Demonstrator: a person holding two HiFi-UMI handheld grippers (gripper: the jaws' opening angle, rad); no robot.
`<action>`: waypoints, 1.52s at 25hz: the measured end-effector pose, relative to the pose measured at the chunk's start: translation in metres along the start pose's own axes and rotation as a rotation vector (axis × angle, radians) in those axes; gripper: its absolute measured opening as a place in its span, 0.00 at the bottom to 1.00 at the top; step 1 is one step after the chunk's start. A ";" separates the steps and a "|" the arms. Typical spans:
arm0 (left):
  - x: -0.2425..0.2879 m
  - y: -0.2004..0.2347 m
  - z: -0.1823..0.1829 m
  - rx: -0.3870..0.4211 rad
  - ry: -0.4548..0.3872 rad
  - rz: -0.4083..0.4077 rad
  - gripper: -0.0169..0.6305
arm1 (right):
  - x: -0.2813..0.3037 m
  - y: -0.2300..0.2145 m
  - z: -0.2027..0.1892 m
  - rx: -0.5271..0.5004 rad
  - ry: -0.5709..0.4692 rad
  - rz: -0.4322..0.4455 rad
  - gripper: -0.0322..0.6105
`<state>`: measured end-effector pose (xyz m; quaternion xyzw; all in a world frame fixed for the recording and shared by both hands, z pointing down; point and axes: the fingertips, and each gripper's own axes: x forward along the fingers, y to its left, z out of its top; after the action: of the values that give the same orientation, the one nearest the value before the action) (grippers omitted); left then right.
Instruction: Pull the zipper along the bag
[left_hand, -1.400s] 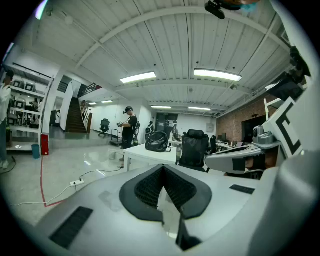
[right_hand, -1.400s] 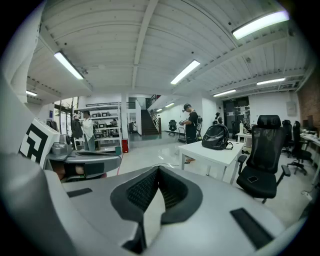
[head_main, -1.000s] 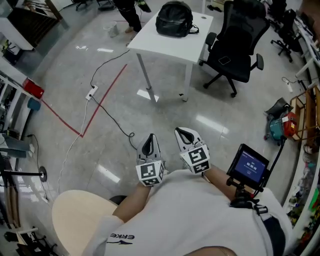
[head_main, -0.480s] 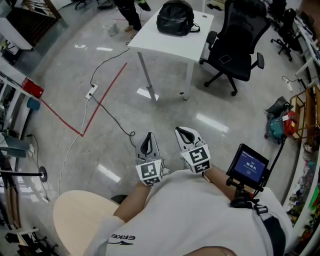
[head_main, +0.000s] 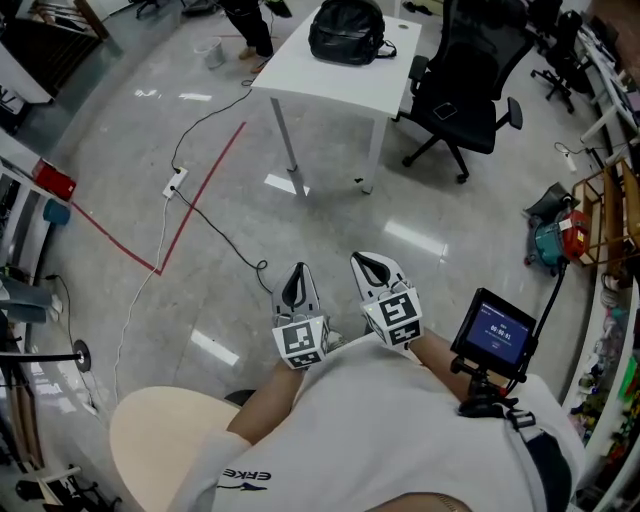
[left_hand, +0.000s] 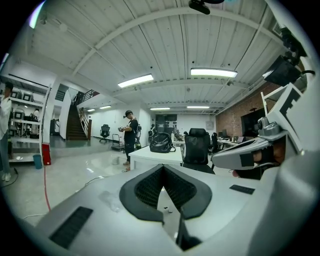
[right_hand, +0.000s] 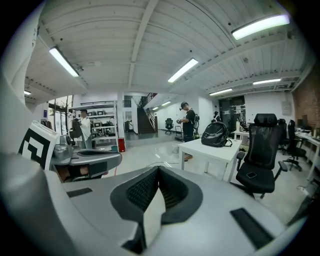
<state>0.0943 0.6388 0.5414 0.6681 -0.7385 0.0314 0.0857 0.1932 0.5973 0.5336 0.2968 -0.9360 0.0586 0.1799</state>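
The black bag (head_main: 346, 30) rests on a white table (head_main: 330, 85) far across the floor, well out of reach of both grippers. It also shows small in the left gripper view, bag (left_hand: 162, 142), and in the right gripper view, bag (right_hand: 216, 135). My left gripper (head_main: 299, 274) and right gripper (head_main: 372, 266) are held side by side close to the person's chest, pointing toward the table. Both are shut with nothing between the pads: left gripper (left_hand: 162, 168), right gripper (right_hand: 159, 169).
A black office chair (head_main: 462, 90) stands to the right of the table. A person (left_hand: 131, 132) stands beyond it. A cable and power strip (head_main: 175, 185) and red floor tape (head_main: 190, 215) cross the floor. A small screen (head_main: 497, 333) is mounted at the person's right. Shelving (head_main: 20, 200) lines the left.
The head view has shifted slightly, so the table, bag and chair sit a little higher and further left. Both grippers keep their places and stay shut.
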 end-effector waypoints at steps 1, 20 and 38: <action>0.002 0.000 0.000 -0.002 0.003 -0.004 0.03 | 0.000 0.000 0.000 0.002 0.005 -0.003 0.05; 0.098 -0.002 0.029 0.027 0.001 -0.013 0.03 | 0.051 -0.081 0.037 0.015 -0.054 -0.029 0.06; 0.277 -0.042 0.060 0.062 0.047 0.013 0.03 | 0.130 -0.247 0.059 0.100 -0.055 -0.024 0.06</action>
<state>0.1053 0.3533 0.5262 0.6648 -0.7392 0.0706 0.0821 0.2197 0.3131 0.5276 0.3181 -0.9329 0.0948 0.1399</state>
